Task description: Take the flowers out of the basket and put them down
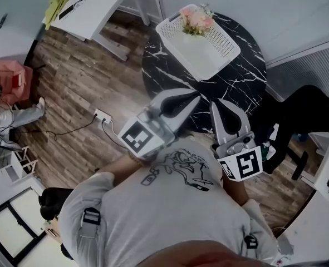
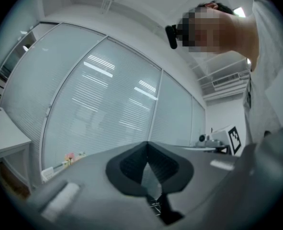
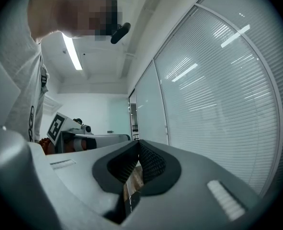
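The left gripper point(image 1: 193, 98) is up by the chest, fingers squeezed together, holding nothing. The pink flowers point(image 1: 196, 20) lie at the far end of the white basket point(image 1: 214, 54) on the dark table point(image 1: 243, 74). The right gripper point(image 1: 220, 104) is pinched closed and empty too. Best to reach over, spread one gripper's fingers, then pinch the stems softly.

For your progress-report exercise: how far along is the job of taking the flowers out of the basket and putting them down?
Done: nothing; the pink flowers lie in the white basket on the black marble table. In hand: nothing; the left gripper and right gripper are shut and empty, held near the person's chest. Left: reach, grip the flowers, lift them out, set them down.
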Available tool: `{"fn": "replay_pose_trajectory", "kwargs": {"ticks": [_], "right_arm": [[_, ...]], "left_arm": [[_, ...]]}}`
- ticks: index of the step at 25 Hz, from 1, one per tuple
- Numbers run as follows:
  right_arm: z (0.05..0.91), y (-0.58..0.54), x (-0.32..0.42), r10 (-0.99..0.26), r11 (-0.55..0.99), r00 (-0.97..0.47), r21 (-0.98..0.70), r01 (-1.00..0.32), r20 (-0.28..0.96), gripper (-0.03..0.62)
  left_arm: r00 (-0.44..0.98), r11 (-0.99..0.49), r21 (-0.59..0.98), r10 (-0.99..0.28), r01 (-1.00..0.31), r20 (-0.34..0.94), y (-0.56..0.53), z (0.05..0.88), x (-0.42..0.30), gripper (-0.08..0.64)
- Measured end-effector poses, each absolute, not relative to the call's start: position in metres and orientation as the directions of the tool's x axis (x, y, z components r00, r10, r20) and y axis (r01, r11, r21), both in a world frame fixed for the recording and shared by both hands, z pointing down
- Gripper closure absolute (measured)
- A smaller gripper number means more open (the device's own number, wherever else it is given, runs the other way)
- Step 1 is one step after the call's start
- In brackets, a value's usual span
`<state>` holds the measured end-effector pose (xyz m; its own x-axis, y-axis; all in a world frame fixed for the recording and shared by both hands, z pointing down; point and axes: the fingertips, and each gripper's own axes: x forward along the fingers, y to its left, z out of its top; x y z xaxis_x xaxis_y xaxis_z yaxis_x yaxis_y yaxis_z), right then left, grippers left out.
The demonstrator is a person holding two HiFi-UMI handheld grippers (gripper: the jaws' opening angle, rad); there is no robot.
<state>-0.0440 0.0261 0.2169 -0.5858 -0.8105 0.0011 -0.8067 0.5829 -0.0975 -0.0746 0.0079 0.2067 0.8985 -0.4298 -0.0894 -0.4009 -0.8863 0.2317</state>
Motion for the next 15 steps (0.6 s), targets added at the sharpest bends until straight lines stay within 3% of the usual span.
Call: {"fn": "replay_pose_trajectory", "kwargs": {"ticks": [15], "right_arm": [[0.232, -0.051, -0.07, -0.848, 0.522, -0.529, -0.107, -0.846, 0.042, 0.588]], "left_arm": [[0.928, -0.908, 0.248, -0.366, -0.339, -0.069, -0.07, 0.22, -0.101, 0.557]]}}
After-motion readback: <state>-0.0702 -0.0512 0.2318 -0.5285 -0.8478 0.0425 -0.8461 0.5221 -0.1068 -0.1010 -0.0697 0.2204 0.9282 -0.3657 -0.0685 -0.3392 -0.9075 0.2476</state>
